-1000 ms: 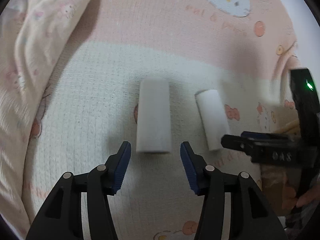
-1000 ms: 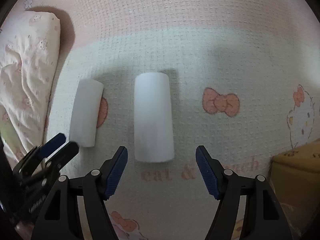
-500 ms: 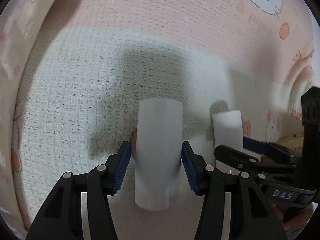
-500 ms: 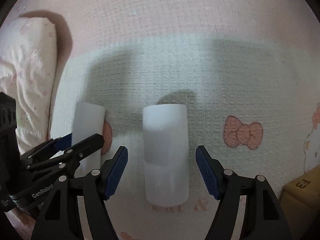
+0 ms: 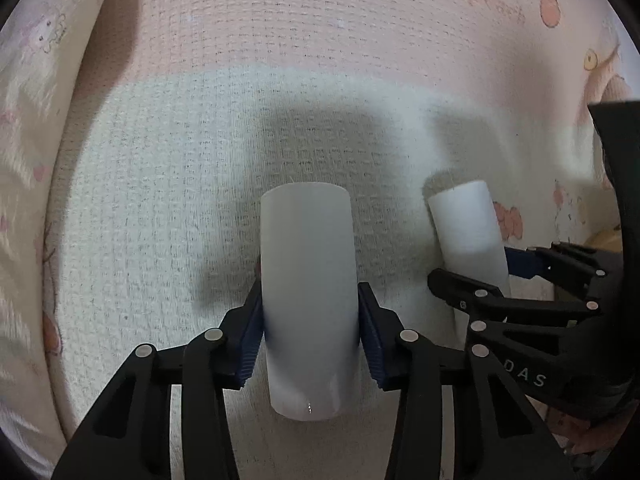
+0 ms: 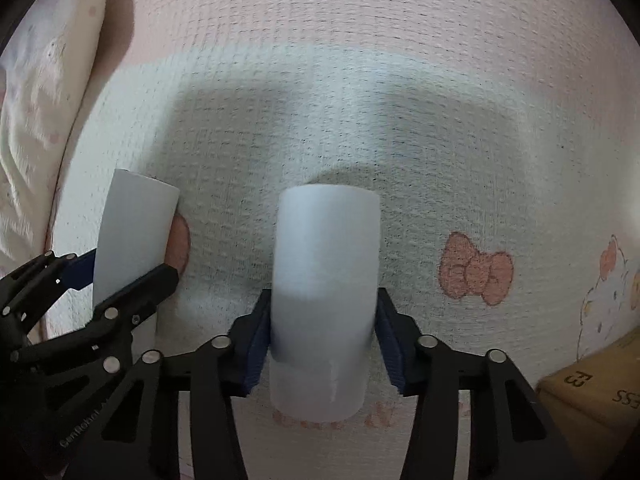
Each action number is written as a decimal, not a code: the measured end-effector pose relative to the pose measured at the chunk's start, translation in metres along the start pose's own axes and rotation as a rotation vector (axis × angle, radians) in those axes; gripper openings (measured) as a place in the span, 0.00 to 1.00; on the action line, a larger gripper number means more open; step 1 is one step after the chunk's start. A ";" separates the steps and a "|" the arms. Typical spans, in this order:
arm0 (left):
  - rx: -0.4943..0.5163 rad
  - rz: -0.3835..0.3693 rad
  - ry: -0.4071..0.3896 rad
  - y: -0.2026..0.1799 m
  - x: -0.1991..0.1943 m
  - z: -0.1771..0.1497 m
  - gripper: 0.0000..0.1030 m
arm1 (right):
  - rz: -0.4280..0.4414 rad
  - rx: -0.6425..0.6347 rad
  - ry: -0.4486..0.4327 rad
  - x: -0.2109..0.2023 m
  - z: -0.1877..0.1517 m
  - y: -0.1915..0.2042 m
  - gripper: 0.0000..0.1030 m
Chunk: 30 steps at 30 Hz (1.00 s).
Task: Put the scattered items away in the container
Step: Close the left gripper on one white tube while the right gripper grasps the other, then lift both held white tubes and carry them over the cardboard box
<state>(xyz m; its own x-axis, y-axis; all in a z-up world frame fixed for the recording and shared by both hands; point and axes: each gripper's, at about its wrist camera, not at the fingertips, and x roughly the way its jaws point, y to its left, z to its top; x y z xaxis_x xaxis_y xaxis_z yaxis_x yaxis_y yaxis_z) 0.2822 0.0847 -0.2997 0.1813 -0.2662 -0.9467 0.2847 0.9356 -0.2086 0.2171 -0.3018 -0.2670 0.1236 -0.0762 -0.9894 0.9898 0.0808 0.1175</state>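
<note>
Both claws, earlier above, now close around the white cylinders (image 5: 308,300) (image 6: 324,300).

The two white plastic cylinders (image 5: 308,300) (image 5: 466,228) lie side by side on the pink-and-white waffle-weave blanket (image 5: 160,200), leaving only a narrow lane between them. The left gripper (image 5: 310,320) and right gripper (image 6: 324,328), each closing around a cylinder, crowd that lane. Beyond the cylinders the blanket is open. A rumpled cream quilt (image 6: 36,120) walls the left; what seems a brown cardboard box (image 6: 592,392) blocks the lower right.
</note>
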 end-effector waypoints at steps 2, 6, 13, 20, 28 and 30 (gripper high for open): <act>-0.006 0.007 0.003 -0.001 -0.001 -0.005 0.46 | 0.010 -0.006 0.002 0.000 -0.003 0.000 0.43; -0.022 -0.003 0.019 -0.001 -0.003 -0.017 0.46 | 0.029 -0.018 0.012 -0.002 -0.013 -0.001 0.43; -0.034 -0.012 0.011 -0.007 -0.008 -0.039 0.46 | 0.064 -0.016 0.014 -0.006 -0.039 -0.006 0.43; -0.071 -0.063 -0.072 -0.021 -0.035 -0.051 0.46 | 0.102 0.033 -0.042 -0.034 -0.056 -0.022 0.42; 0.060 -0.001 -0.271 -0.064 -0.109 -0.032 0.46 | 0.098 0.047 -0.222 -0.114 -0.073 -0.041 0.42; 0.094 0.003 -0.317 -0.076 -0.127 -0.030 0.46 | 0.097 0.045 -0.281 -0.138 -0.079 -0.041 0.42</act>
<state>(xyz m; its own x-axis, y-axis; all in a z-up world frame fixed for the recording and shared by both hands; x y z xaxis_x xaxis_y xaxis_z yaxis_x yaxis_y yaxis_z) 0.2094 0.0541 -0.1708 0.4618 -0.3364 -0.8207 0.3670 0.9148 -0.1685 0.1539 -0.2158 -0.1425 0.2259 -0.3428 -0.9118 0.9739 0.0572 0.2198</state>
